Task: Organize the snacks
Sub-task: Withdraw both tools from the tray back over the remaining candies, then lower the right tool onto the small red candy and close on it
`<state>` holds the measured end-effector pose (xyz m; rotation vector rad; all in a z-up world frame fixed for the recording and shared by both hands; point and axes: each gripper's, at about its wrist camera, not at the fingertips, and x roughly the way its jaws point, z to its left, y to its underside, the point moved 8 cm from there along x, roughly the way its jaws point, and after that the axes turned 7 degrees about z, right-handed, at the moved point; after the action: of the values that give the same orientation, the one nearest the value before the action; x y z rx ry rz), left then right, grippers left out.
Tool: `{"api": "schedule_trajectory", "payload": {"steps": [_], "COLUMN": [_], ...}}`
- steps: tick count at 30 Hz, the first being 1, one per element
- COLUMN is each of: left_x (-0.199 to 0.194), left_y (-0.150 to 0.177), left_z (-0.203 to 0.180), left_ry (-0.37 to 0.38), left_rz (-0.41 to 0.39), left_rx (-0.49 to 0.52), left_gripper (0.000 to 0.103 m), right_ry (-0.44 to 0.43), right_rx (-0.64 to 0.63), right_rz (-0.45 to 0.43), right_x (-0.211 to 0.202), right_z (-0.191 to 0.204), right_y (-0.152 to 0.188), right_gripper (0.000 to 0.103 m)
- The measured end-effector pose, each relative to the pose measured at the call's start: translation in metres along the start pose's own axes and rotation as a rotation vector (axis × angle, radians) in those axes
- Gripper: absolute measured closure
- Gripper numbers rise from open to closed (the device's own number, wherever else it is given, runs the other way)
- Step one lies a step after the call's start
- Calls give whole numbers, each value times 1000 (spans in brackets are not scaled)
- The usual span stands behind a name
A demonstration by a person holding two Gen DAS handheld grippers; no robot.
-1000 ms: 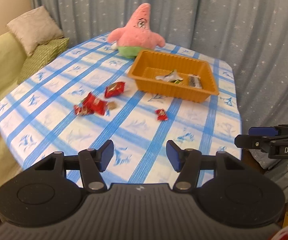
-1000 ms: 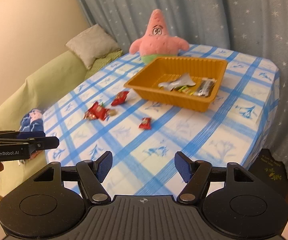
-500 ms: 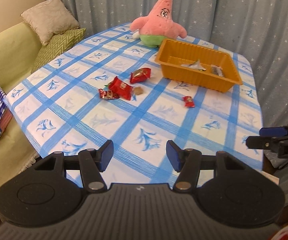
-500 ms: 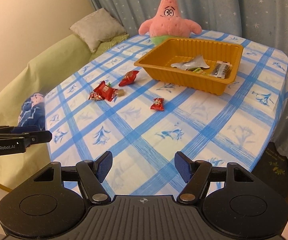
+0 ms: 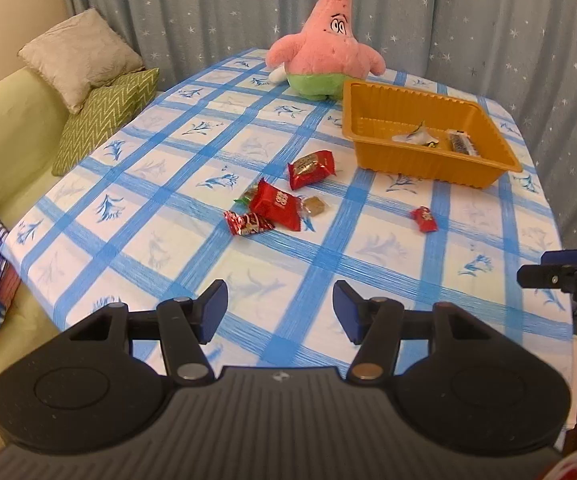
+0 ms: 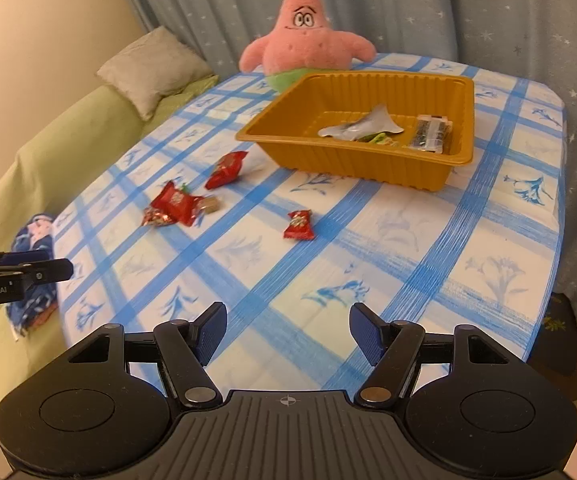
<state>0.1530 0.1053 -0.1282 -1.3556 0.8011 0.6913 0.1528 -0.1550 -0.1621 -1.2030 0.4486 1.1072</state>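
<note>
Red snack packets lie loose on the blue-checked tablecloth: a cluster with a small brown candy, a larger red packet, and a lone small red one. An orange tray at the far right holds a silver wrapper and a dark bar. My left gripper hovers open over the near table edge, nothing between its fingers. My right gripper is also open and empty, short of the lone packet.
A pink starfish plush sits behind the tray. A green sofa with cushions lies left of the table; blue cloth rests on it. Starry curtains hang behind. Each gripper's tip shows at the other view's edge.
Both grippers have advanced over the table and sunk a little; snacks and tray appear closer and larger. Their jaws have kept the same width. Nothing on the table moved.
</note>
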Motion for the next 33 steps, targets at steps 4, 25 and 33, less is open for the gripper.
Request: {"api": "schedule_trajectory", "payload": {"steps": [4, 25, 33], "left_x": [15, 72, 89], "left_y": [-10, -46, -56], "left_z": [9, 34, 36], "left_ry": [12, 60, 75], "left_rz": [-1, 16, 29], "left_rx": [21, 89, 119], "left_gripper": [47, 48, 48], "right_ry": [26, 105, 125], "right_rx": [8, -28, -42], "right_rz": [-18, -35, -10], "right_x": [10, 83, 112], "right_z": [-2, -3, -1], "right_y": [-7, -60, -74], "right_gripper": [35, 59, 65]}}
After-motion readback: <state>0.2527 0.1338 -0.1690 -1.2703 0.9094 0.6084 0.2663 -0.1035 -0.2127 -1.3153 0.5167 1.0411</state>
